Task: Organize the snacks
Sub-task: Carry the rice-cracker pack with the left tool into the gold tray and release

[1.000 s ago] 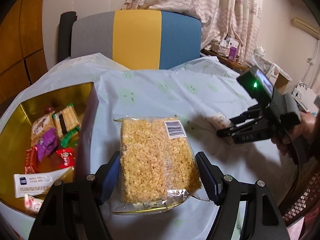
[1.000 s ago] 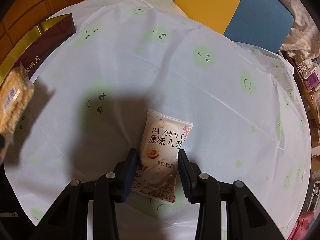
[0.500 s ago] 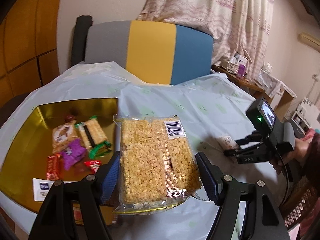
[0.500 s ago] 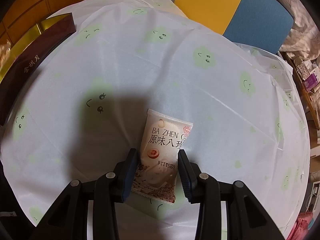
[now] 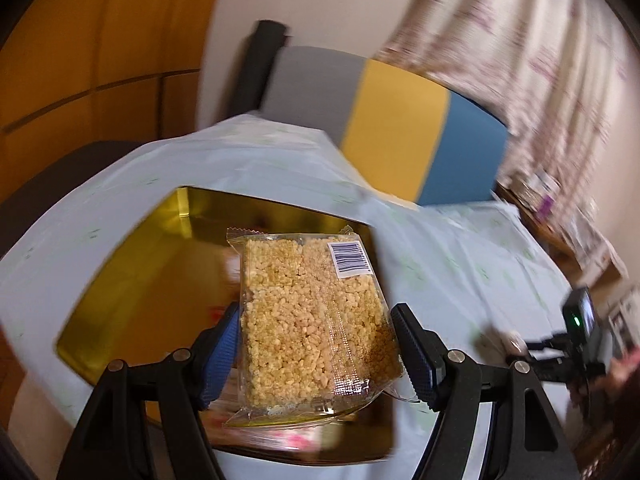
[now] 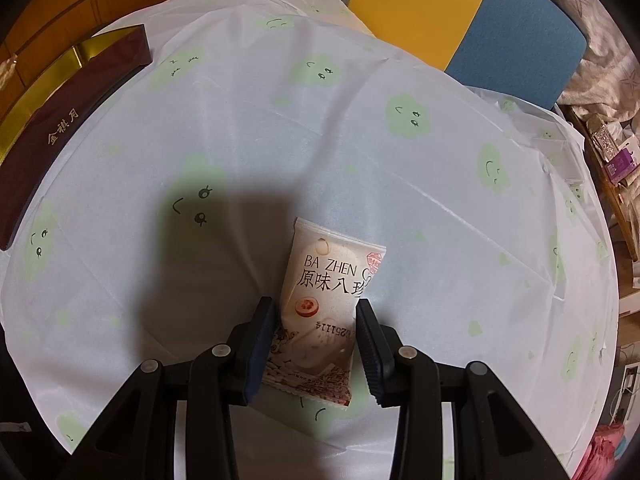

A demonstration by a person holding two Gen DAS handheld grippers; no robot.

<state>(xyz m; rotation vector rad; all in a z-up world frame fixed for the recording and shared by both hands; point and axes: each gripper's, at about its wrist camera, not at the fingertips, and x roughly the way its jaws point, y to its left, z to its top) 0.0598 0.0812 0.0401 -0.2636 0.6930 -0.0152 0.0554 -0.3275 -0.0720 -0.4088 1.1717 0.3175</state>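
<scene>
Got my left gripper (image 5: 316,356) pinching the clear-wrapped puffed rice cake slab (image 5: 310,320) over the gold-lined snack box (image 5: 132,272); I'd drop low before letting go; right gripper (image 6: 316,344) is clamped on the white Ba Zhen pastry packet (image 6: 326,304) down on the table (image 6: 280,120).

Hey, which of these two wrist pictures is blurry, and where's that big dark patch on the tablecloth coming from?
Left wrist view: background smeared by motion, only the rice cracker pack and left gripper look sharp. Right wrist view: crisp; the dark patch is the right gripper rig's shadow on the tablecloth beside the white snack packet.
</scene>
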